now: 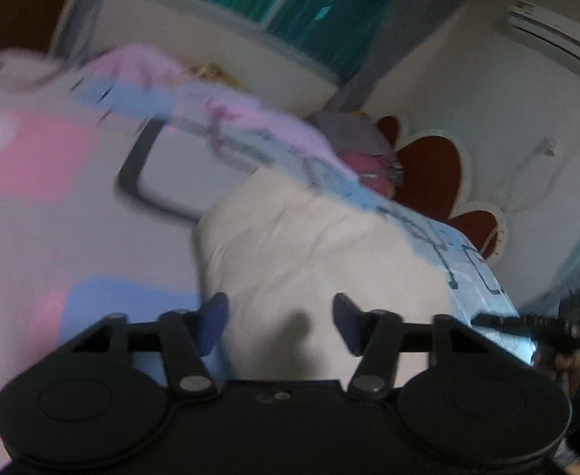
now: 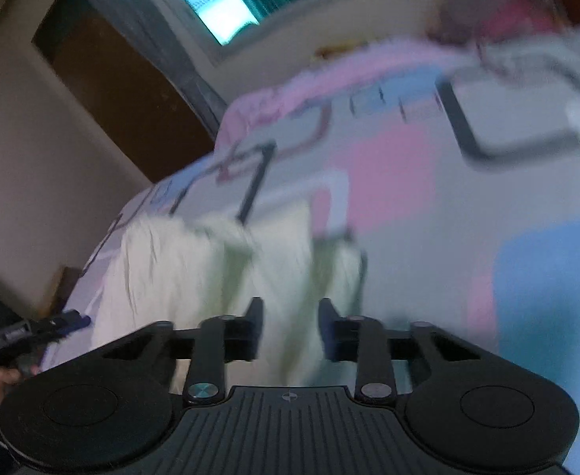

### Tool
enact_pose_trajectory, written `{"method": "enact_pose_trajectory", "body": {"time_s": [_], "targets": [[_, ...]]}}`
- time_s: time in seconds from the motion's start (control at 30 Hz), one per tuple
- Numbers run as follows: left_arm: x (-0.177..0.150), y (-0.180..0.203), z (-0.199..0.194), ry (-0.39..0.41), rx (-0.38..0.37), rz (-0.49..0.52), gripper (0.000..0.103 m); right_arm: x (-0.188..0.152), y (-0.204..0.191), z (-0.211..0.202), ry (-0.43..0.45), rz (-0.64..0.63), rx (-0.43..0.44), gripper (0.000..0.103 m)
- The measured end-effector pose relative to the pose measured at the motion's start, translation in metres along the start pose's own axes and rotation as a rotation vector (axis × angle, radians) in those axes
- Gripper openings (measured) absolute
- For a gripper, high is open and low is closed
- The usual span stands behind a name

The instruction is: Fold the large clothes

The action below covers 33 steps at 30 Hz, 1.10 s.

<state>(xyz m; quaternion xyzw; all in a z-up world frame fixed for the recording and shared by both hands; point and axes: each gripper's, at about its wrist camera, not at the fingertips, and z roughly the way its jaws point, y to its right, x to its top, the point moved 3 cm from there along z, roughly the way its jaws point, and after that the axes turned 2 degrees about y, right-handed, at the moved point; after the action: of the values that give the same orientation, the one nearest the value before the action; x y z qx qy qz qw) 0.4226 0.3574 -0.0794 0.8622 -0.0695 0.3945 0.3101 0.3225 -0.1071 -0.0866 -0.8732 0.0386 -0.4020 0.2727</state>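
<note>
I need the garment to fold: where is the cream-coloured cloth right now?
The cream cloth lies on the patterned bedsheet, directly ahead of both grippers; in the right wrist view it sits left of centre near the bed's edge.

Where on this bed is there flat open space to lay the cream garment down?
Free: the bedspread between the cream garment and the black square outline, around its pink block. Crowded: the far edge, where a pink blanket lies bunched.

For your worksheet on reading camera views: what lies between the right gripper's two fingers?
In the right wrist view, the cream garment shows in the gap of the right gripper; blur hides any contact.
</note>
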Motion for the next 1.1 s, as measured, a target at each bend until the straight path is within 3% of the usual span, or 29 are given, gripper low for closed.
{"method": "enact_pose_trajectory", "body": {"time_s": [0.13, 0.27, 0.47, 0.73, 0.9, 1.1], "targets": [[0.019, 0.046, 0.025, -0.008, -0.017, 0.130, 0.035, 0.020, -0.066, 0.034, -0.029, -0.206, -0.034, 0.022], [0.019, 0.079, 0.063, -0.046, -0.011, 0.214, 0.033, 0.005, -0.103, 0.072, -0.074, -0.348, -0.075, 0.022], [0.006, 0.082, 0.116, -0.171, -0.026, 0.218, 0.032, -0.026, -0.077, 0.115, -0.149, -0.315, -0.160, 0.022], [-0.017, 0.067, 0.139, -0.249, -0.010, 0.232, 0.032, -0.043, -0.035, 0.129, -0.174, -0.173, -0.150, 0.021], [-0.015, 0.074, 0.136, -0.256, 0.021, 0.276, 0.032, -0.034, -0.038, 0.124, -0.173, -0.180, -0.168, 0.022], [-0.014, 0.105, 0.088, -0.170, 0.026, 0.374, 0.036, -0.023, -0.063, 0.069, -0.080, -0.204, -0.109, 0.022]]}}
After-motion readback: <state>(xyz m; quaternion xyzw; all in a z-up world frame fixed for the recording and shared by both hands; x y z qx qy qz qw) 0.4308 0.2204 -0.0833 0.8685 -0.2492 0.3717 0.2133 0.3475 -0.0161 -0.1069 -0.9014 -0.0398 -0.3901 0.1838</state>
